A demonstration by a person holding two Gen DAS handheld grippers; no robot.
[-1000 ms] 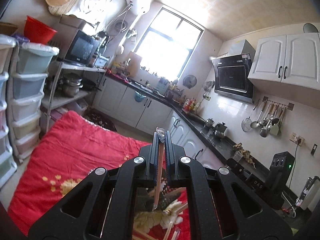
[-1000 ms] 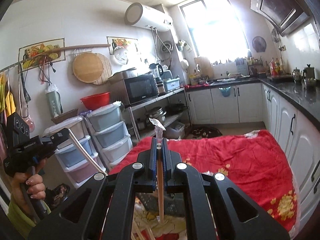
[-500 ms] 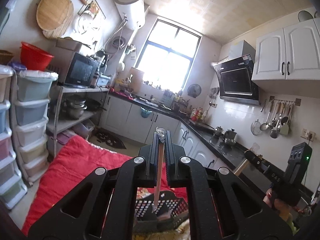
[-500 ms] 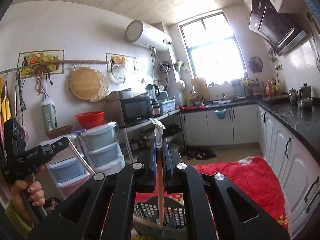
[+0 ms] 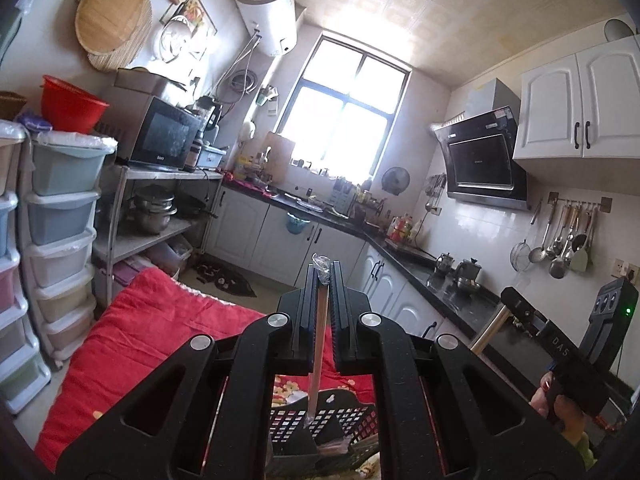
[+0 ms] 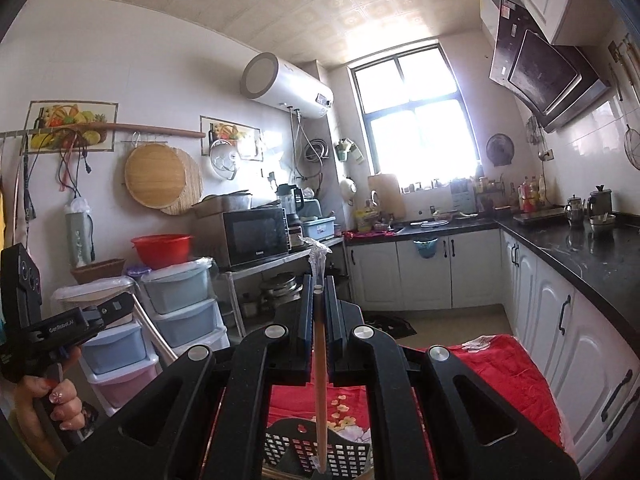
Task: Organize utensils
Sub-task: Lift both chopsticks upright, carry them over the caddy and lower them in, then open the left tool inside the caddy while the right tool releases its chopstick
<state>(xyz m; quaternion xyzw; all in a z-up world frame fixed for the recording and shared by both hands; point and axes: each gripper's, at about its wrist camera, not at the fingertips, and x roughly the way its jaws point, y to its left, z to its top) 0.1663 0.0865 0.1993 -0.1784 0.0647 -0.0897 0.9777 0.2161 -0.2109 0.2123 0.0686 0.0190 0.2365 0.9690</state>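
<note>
Red floral cloth (image 5: 132,344) (kitchen floor), black basket (image 6: 296,454), white cabinets (image 6: 424,276)

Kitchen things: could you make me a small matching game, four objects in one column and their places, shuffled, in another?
Things
1. red bowl
2. microwave
3. water heater
4. black basket

Places
A. high on the wall beside the window
B. on the red cloth, below the held sticks
C. on top of the stacked plastic drawers
D. on the top metal shelf

Pairs: 1-C, 2-D, 3-A, 4-B
</note>
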